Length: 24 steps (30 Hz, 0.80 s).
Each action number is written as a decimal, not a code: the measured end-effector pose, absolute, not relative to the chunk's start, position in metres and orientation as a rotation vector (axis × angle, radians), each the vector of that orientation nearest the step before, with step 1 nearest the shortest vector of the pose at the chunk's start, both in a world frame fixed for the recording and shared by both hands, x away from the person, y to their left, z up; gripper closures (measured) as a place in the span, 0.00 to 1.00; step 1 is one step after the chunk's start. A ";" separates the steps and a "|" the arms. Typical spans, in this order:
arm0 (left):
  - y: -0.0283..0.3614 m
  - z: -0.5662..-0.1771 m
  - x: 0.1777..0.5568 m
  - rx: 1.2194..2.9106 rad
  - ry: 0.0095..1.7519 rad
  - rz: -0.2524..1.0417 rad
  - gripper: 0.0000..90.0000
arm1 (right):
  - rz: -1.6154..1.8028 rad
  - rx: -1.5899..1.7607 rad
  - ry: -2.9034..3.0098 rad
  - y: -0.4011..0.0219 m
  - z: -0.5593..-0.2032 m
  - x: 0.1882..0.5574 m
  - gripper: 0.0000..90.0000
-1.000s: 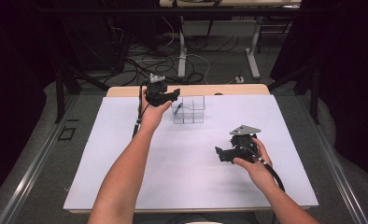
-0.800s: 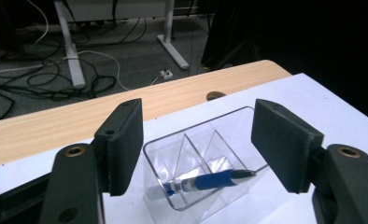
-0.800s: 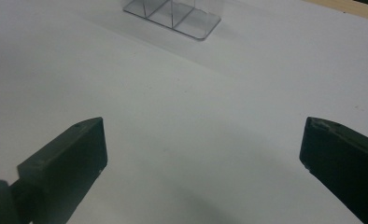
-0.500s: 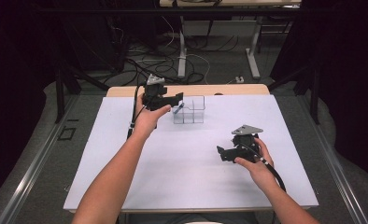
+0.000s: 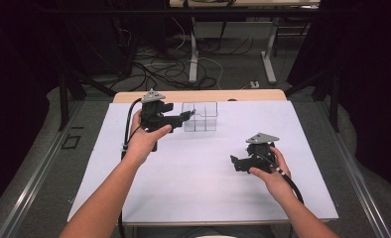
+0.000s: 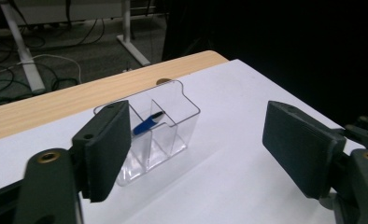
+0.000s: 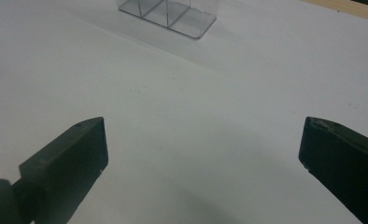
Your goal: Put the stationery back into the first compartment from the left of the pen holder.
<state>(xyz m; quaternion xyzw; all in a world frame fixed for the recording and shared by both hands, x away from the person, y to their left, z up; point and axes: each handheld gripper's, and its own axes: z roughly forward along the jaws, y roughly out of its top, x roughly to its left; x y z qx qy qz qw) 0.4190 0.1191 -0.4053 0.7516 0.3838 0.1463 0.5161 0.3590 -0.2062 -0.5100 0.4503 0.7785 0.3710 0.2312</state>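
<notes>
A clear plastic organiser (image 5: pixel 200 117) with several compartments stands at the far middle of the white table (image 5: pixel 183 178). In the left gripper view the organiser (image 6: pixel 173 126) holds a blue pen (image 6: pixel 146 124) that leans in one compartment. My left gripper (image 5: pixel 181 118) hovers just left of the organiser, and its jaws stand wide open and empty (image 6: pixel 196 121). My right gripper (image 5: pixel 237 163) is held low over the near right of the table, open with nothing in it (image 7: pixel 203 128). It faces the organiser (image 7: pixel 168 11) from a distance.
A wooden strip (image 5: pixel 198 95) of the tabletop shows past the white sheet at the far edge. Beyond it are table legs and loose cables on the floor (image 5: pixel 183 64). Dark curtains close off both sides.
My left gripper has drawn back toward me and slightly left, away from over the organiser. The right gripper has hardly moved.
</notes>
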 end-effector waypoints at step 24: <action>0.178 -0.465 0.368 1.753 1.070 0.429 0.00 | 1.019 1.247 2.126 -0.210 -0.509 0.359 0.01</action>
